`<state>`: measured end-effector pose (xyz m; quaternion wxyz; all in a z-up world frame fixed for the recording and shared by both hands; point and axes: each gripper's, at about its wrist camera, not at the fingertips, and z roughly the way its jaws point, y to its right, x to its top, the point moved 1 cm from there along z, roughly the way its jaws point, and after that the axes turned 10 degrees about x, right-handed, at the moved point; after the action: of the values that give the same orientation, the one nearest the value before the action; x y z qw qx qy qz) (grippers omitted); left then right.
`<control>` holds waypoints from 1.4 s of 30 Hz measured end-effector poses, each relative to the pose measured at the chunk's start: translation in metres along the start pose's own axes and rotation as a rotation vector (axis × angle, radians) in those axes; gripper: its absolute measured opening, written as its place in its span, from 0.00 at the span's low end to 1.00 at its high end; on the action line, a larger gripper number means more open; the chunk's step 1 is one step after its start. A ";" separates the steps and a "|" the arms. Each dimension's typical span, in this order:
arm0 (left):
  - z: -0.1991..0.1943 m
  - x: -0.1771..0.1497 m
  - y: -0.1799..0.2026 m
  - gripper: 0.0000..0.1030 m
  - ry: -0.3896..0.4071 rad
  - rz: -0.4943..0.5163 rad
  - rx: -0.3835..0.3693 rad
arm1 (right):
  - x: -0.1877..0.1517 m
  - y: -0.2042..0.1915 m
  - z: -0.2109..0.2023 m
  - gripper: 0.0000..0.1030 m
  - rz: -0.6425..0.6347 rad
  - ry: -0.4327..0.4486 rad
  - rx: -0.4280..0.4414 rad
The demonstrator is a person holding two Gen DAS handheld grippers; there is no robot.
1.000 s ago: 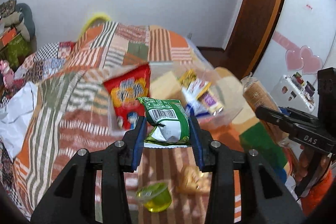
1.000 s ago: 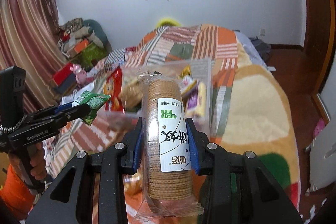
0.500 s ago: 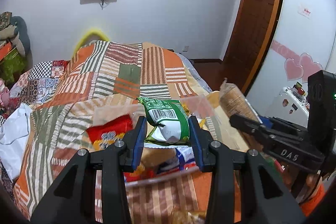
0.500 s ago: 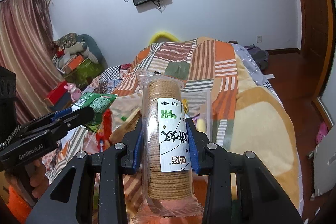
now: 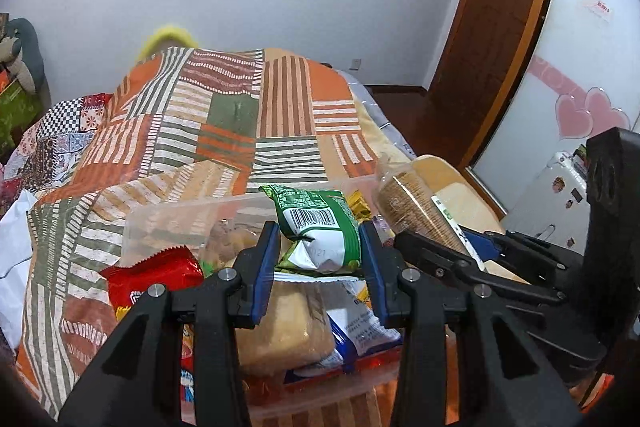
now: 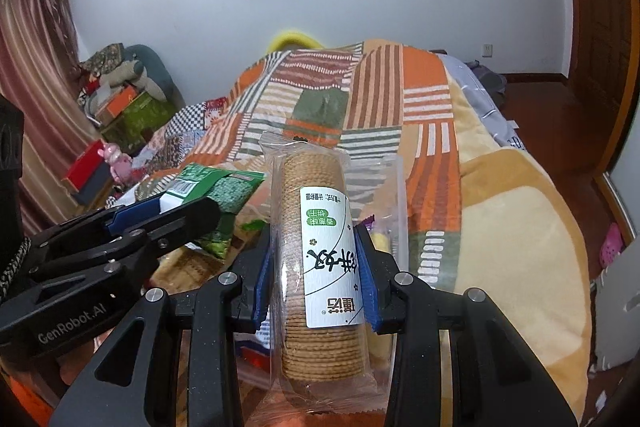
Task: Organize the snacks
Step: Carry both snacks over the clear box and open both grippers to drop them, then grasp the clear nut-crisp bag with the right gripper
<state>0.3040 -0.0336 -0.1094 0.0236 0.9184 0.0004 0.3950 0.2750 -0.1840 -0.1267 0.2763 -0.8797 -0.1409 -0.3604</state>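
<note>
My left gripper [image 5: 319,247] is shut on a green snack bag [image 5: 316,227] and holds it over a clear plastic bin [image 5: 168,223] on the bed. The bin holds a red snack bag [image 5: 156,279], a tan packet [image 5: 280,323] and a blue-white packet [image 5: 360,319]. My right gripper [image 6: 316,267] is shut on a clear sleeve of round biscuits [image 6: 320,267] with a white label, held upright just right of the left gripper, above the bin's right end [image 6: 400,195]. The biscuit sleeve [image 5: 404,203] and the green bag [image 6: 224,195] also show in the opposite wrist views.
The bin sits on a patchwork quilt [image 5: 224,131] in orange, green and white. A wooden door [image 5: 496,27] and a white cabinet with pink hearts [image 5: 580,115] stand to the right. Clutter and boxes [image 6: 128,107] lie by the curtain on the left.
Both grippers have moved forward with their snacks, from in front of the bin to over it. The bin's contents now lie right under the fingers.
</note>
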 end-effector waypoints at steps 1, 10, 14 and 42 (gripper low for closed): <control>0.003 0.000 -0.001 0.39 -0.006 0.002 0.002 | 0.000 0.001 0.001 0.33 0.002 -0.002 -0.001; 0.011 -0.005 -0.008 0.40 -0.060 -0.039 -0.027 | 0.000 -0.002 -0.002 0.36 -0.007 -0.023 -0.011; 0.002 -0.005 -0.009 0.40 -0.059 -0.040 -0.035 | 0.001 -0.005 -0.008 0.35 -0.031 -0.023 -0.017; -0.120 -0.099 -0.061 0.72 -0.047 0.020 0.137 | -0.083 -0.061 -0.052 0.59 -0.130 -0.127 0.093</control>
<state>0.1503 0.0307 -0.1013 -0.0435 0.9268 0.0177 0.3727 0.1604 -0.1696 -0.1314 0.2833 -0.8760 -0.2314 -0.3143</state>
